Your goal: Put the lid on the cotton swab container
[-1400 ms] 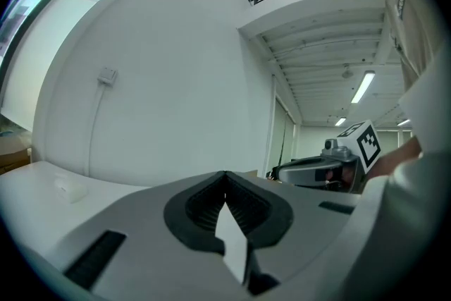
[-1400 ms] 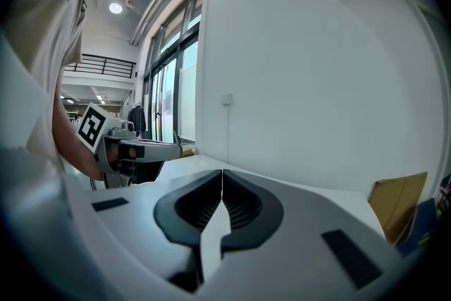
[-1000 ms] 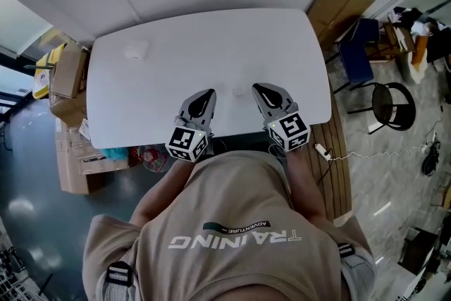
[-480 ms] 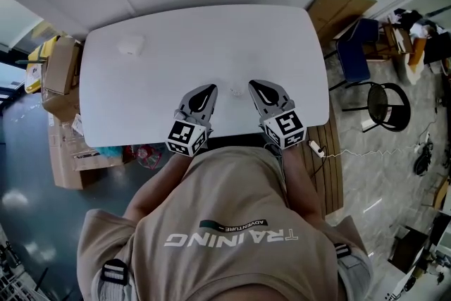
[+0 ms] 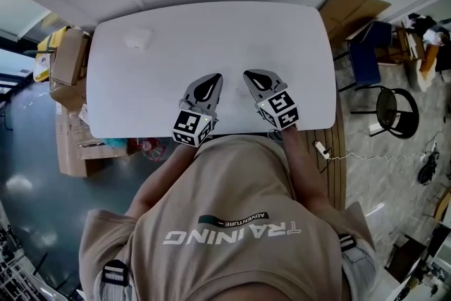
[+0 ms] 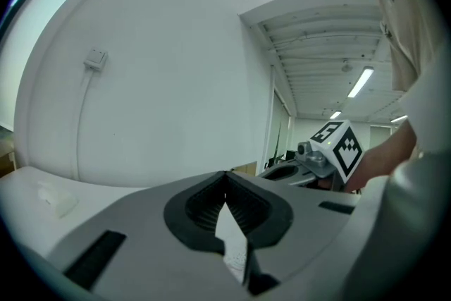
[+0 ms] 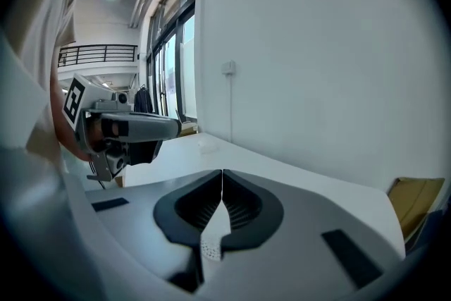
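Note:
A small pale translucent object (image 5: 139, 39), perhaps the cotton swab container or its lid, lies near the far left corner of the white table (image 5: 282, 32). It shows faintly in the left gripper view (image 6: 60, 198) and in the right gripper view (image 7: 206, 144). My left gripper (image 5: 213, 79) and right gripper (image 5: 251, 74) hover side by side over the table's near edge, well away from that object. Both are shut with nothing between the jaws, as the left gripper (image 6: 225, 180) and the right gripper (image 7: 222, 176) show in their own views.
Cardboard boxes (image 5: 69, 67) stand on the floor left of the table. Another box (image 5: 349, 10), a blue chair (image 5: 366, 56) and a round black stool (image 5: 394, 109) stand to the right. A white wall runs behind the table.
Both grippers stay shut and have crept slightly forward over the table's near edge, the right one drifting a little left. The head view has shifted a bit.

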`<state>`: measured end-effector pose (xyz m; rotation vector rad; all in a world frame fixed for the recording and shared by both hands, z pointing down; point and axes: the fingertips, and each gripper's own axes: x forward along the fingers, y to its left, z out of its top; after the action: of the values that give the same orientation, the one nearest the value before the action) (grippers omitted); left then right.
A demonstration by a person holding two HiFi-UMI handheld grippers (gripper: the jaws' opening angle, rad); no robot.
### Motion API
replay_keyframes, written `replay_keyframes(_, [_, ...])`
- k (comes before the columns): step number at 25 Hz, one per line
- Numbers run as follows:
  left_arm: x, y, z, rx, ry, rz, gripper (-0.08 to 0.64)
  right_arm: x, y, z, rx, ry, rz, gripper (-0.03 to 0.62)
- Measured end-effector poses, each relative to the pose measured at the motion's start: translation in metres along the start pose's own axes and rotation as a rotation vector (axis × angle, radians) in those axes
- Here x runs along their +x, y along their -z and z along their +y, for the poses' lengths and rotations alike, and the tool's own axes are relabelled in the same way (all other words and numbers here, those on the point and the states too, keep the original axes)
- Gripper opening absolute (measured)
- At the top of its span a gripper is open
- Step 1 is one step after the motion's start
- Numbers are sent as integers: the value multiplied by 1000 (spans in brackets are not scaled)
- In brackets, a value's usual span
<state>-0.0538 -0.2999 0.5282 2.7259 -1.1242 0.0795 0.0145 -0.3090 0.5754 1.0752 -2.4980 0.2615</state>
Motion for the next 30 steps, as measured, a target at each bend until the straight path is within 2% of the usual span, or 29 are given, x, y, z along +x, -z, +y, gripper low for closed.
replay_keyframes(13, [6, 10, 1, -8, -48, 18, 12, 39, 79, 1, -29, -101, 217, 18])
replay_keyframes(19, [-4, 12, 8, -19, -100, 11, 12, 45, 95, 10, -3, -141, 265, 18])
replay_keyframes(30, [-10, 15, 6, -40, -159, -5, 12, 46, 113, 13, -20, -192, 312, 18])
